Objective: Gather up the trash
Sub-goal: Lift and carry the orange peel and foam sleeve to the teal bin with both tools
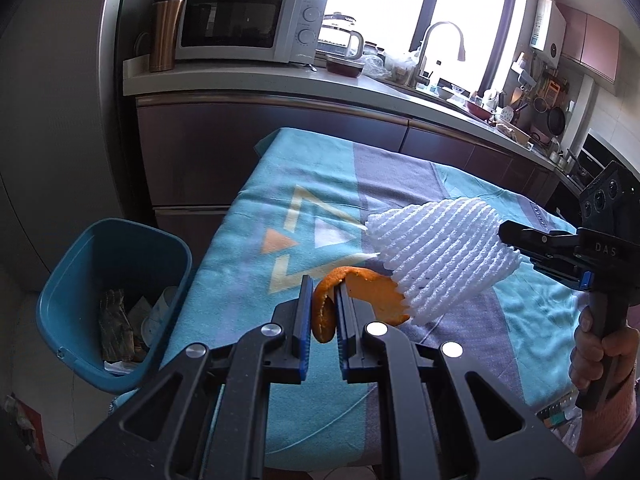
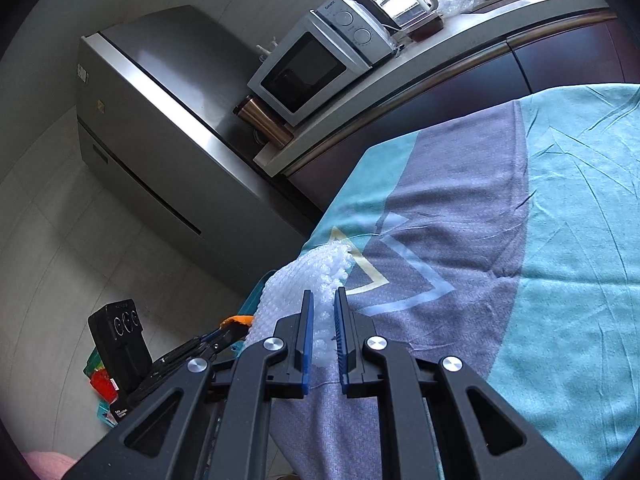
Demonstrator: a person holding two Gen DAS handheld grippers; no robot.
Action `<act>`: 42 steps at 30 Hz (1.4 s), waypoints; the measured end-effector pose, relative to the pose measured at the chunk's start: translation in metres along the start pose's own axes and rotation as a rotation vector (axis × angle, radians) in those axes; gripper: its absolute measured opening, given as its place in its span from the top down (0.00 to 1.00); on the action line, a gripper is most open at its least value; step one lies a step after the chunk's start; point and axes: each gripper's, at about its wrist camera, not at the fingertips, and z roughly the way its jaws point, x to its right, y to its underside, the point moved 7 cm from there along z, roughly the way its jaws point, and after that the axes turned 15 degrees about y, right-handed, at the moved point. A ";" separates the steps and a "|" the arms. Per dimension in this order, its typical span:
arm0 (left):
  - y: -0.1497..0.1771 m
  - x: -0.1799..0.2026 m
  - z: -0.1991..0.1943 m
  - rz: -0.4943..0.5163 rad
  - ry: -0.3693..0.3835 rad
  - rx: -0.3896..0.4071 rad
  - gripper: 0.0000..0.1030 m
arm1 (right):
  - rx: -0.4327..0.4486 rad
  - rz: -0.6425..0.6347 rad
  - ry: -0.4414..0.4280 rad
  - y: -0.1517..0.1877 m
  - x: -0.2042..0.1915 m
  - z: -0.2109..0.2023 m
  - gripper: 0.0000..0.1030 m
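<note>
My left gripper is shut on a curl of orange peel, held in the air above the cloth-covered table. My right gripper is shut on a white foam fruit net. In the left wrist view that foam net hangs from the right gripper just right of the peel, with a hand on the handle. A blue trash bin with crumpled waste inside stands on the floor at the table's left edge. In the right wrist view the left gripper shows low left with a sliver of orange peel.
A kitchen counter runs behind the table with a microwave, a copper tumbler, a glass kettle and a sink tap. A steel fridge stands at the left. The teal and grey cloth lies bare.
</note>
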 end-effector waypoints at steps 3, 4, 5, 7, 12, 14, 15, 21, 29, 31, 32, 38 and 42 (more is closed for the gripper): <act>0.001 -0.006 -0.006 -0.011 -0.010 0.009 0.89 | -0.006 -0.012 -0.009 -0.002 -0.008 0.007 0.91; 0.001 -0.008 -0.009 -0.013 -0.015 0.012 0.89 | -0.008 -0.016 -0.012 -0.002 -0.010 0.009 0.91; 0.001 -0.011 -0.011 -0.016 -0.019 0.015 0.89 | -0.010 -0.021 -0.015 -0.003 -0.013 0.011 0.91; 0.002 -0.016 -0.015 -0.023 -0.025 0.020 0.89 | -0.017 -0.027 -0.022 -0.003 -0.018 0.016 0.91; 0.002 -0.031 -0.025 -0.036 -0.056 0.035 0.89 | -0.032 -0.044 -0.039 -0.005 -0.030 0.027 0.91; 0.002 -0.037 -0.030 -0.046 -0.068 0.040 0.89 | -0.036 -0.051 -0.045 -0.006 -0.036 0.031 0.91; 0.002 -0.041 -0.032 -0.051 -0.074 0.044 0.89 | -0.038 -0.056 -0.048 -0.006 -0.040 0.033 0.91; 0.002 -0.060 -0.049 -0.079 -0.105 0.068 0.89 | -0.057 -0.072 -0.071 -0.008 -0.057 0.046 0.91; 0.002 -0.080 -0.066 -0.105 -0.137 0.096 0.89 | -0.076 -0.092 -0.093 -0.010 -0.075 0.060 0.91; 0.002 -0.085 -0.069 -0.109 -0.143 0.100 0.89 | -0.078 -0.092 -0.099 -0.011 -0.079 0.062 0.91; 0.002 -0.086 -0.071 -0.110 -0.150 0.103 0.89 | -0.080 -0.094 -0.101 -0.011 -0.081 0.064 0.91; 0.003 -0.097 -0.078 -0.126 -0.169 0.112 0.89 | -0.093 -0.104 -0.115 -0.013 -0.093 0.073 0.91; 0.001 -0.104 -0.083 -0.127 -0.194 0.123 0.89 | -0.099 -0.113 -0.123 -0.015 -0.102 0.078 0.91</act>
